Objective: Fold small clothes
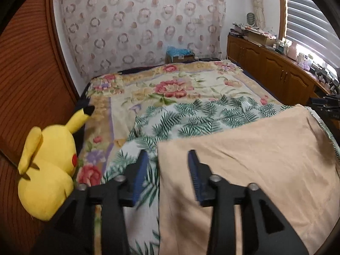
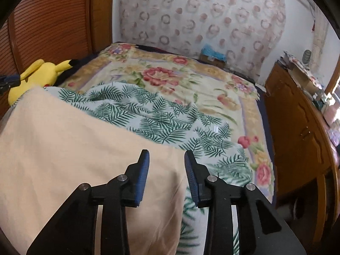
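Note:
A plain peach-coloured garment (image 1: 250, 165) lies flat on the bed, on top of a fern-print sheet (image 1: 191, 119). My left gripper (image 1: 169, 155) is open and empty, its jaws straddling the garment's left edge near the far left corner. In the right wrist view the same garment (image 2: 74, 144) fills the lower left. My right gripper (image 2: 166, 155) is open and empty, its jaws either side of the garment's far right corner. The right gripper also shows at the right edge of the left wrist view (image 1: 327, 104).
A yellow Pikachu plush (image 1: 46, 170) sits at the bed's left side against a wooden slatted headboard (image 1: 27, 85). A floral blanket (image 1: 170, 85) covers the bed. A wooden cabinet (image 1: 276, 68) with clutter runs along the right. A cardboard box (image 1: 180, 57) stands at the far wall.

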A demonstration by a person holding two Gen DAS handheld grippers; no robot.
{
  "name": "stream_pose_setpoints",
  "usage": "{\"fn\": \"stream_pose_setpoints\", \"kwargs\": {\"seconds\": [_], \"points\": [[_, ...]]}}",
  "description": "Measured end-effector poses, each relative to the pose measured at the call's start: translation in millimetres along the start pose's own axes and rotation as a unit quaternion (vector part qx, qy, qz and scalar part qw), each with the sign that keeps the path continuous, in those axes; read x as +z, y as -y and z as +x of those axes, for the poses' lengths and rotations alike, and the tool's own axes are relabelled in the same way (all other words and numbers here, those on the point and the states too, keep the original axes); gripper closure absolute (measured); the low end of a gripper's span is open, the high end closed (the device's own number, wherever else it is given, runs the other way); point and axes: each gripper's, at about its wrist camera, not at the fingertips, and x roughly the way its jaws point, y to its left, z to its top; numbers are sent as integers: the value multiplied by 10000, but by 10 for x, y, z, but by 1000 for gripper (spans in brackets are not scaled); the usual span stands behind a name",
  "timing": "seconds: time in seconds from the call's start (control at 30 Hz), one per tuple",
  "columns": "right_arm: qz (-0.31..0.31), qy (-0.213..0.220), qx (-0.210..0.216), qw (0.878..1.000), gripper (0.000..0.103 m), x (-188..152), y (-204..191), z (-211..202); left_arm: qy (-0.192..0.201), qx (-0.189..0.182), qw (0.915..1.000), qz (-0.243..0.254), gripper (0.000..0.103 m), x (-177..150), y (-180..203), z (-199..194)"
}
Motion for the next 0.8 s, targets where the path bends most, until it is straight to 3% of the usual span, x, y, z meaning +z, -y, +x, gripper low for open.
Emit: {"fn": "stream_pose_setpoints", "kwargs": {"seconds": [0.13,0.37,0.6,0.8], "points": [[142,117,66,9998,67,-183,-61,-263,-14,-112,9999,-32,46,-216,-16,-172],[313,189,130,9992,65,-569,-166,-753,-168,-414,9989,-138,43,-642,84,-494],[705,-2,250,9972,65,-1075,-225,-912,-243,-606,9977,-183,42,-997,242,-724],[1070,-127,594,9924,65,-1333,-286,-905,-470,-616,9967,-237,42,-1199,335,-682]]}}
